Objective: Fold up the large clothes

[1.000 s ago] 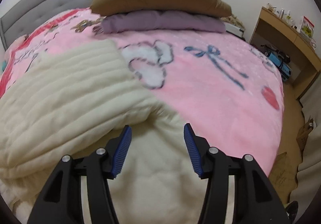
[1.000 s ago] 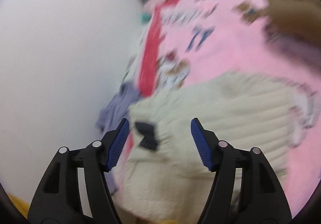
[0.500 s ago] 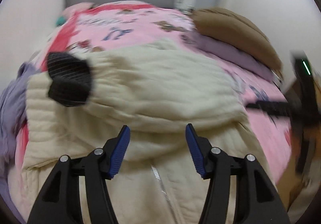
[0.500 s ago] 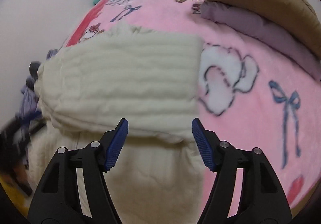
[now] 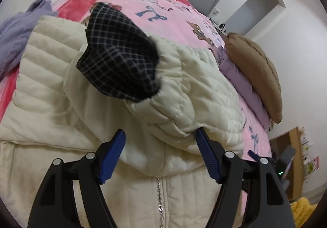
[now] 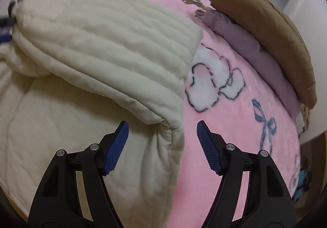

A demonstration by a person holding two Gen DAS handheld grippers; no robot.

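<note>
Pink blanket (image 5: pixel 173 9) covers the bed. Cream quilted jacket (image 5: pixel 61 89) lies on it at the near end, zipper (image 5: pixel 159 197) up, sleeves folded across the body. Brown pillow (image 6: pixel 265 29) on a purple one (image 6: pixel 251 48), at the blanket's right edge, well apart from the jacket. Black plaid lining (image 5: pixel 120 60) shows at the upper sleeve's cuff. Left gripper (image 5: pixel 160 154): jaws just been opening, apart over the sleeve fold, pads not pressing. Right gripper (image 6: pixel 162 146): jaws apart, over the jacket's right corner, nothing clamped.
</note>
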